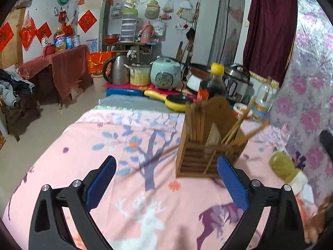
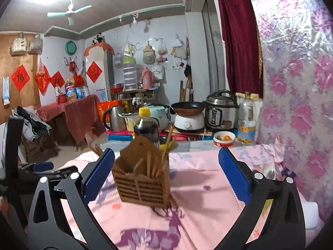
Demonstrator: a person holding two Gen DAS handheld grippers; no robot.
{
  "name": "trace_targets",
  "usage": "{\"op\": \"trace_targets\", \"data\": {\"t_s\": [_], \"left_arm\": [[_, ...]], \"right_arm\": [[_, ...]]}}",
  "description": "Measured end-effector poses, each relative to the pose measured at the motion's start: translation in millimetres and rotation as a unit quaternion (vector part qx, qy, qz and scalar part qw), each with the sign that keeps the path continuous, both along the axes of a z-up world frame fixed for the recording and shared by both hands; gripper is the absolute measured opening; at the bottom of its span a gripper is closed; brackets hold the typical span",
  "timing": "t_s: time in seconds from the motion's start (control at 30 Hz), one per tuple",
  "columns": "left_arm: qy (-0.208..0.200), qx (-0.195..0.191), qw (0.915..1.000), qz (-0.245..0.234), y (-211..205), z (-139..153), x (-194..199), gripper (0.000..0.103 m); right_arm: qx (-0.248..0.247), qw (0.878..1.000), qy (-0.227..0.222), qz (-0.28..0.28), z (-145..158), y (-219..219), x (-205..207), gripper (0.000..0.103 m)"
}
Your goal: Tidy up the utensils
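left tool point(image 1: 166, 179) released, empty | right tool point(image 2: 166, 177) released, empty | wooden holder point(image 2: 141, 183) upright with chopsticks point(image 1: 196, 123)

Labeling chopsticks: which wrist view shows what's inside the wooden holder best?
Left wrist: it looks down into the wooden holder, so the chopsticks show leaning out of their compartments. Right wrist shows the holder centred and whole, but more side-on; only stick tops poke above the slatted front.
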State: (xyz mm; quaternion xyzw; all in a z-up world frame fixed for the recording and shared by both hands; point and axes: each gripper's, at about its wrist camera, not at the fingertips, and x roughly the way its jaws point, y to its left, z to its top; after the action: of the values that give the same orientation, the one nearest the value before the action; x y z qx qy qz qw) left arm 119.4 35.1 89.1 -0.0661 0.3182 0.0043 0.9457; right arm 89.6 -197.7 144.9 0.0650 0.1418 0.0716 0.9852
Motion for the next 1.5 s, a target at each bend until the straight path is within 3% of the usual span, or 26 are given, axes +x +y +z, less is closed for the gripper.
{"op": "trace_targets", "data": {"t_s": [0.1,0.2,0.3,0.43,0.57,0.9,1.03,1.27,1.4,1.5], "left_arm": [[0.015,0.017,0.9997,0.005,-4.7,-19.0,-8.9,0.097],[0.021,0.057,0.9980,0.021,-8.5,-38.3,-16.9,0.097],[0.052,0.091,0.9941,0.026,-12.0,-63.1,-13.7,0.097],[0.114,0.084,0.9899,0.010,-12.6,-95.3,2.3,0.097],[0.145,0.096,0.9848,0.002,-17.1,-115.8,5.7,0.097],[0.199,0.079,0.9769,0.002,-12.5,-137.5,10.7,0.097],[0.180,0.069,0.9811,0.011,-6.7,-127.4,6.0,0.097],[0.111,0.093,0.9887,0.039,-4.5,-94.9,-18.2,0.097],[0.085,0.079,0.9927,0.034,-2.8,-79.7,-36.2,0.097],[0.057,0.081,0.9947,0.027,-6.4,-69.8,-51.7,0.097]], "right_arm": [[0.014,1.000,0.014,0.003,-10.4,-5.6,-16.6,0.096],[0.021,0.999,0.027,-0.002,-26.7,-8.2,-24.4,0.097],[0.007,0.998,0.059,-0.008,-51.7,-6.3,-23.9,0.097],[-0.051,0.991,0.124,-0.016,-92.1,3.2,-10.3,0.097],[-0.031,0.981,0.191,0.000,-119.5,3.5,4.5,0.097],[-0.033,0.966,0.255,-0.009,-151.1,5.3,17.2,0.097],[-0.052,0.968,0.245,-0.013,-147.2,10.5,13.2,0.097],[-0.081,0.981,0.163,-0.069,-119.0,10.6,-13.3,0.097],[-0.069,0.984,0.137,-0.087,-108.3,5.2,-28.2,0.097],[-0.042,0.992,0.084,-0.084,-98.6,-3.5,-44.5,0.097]]}}
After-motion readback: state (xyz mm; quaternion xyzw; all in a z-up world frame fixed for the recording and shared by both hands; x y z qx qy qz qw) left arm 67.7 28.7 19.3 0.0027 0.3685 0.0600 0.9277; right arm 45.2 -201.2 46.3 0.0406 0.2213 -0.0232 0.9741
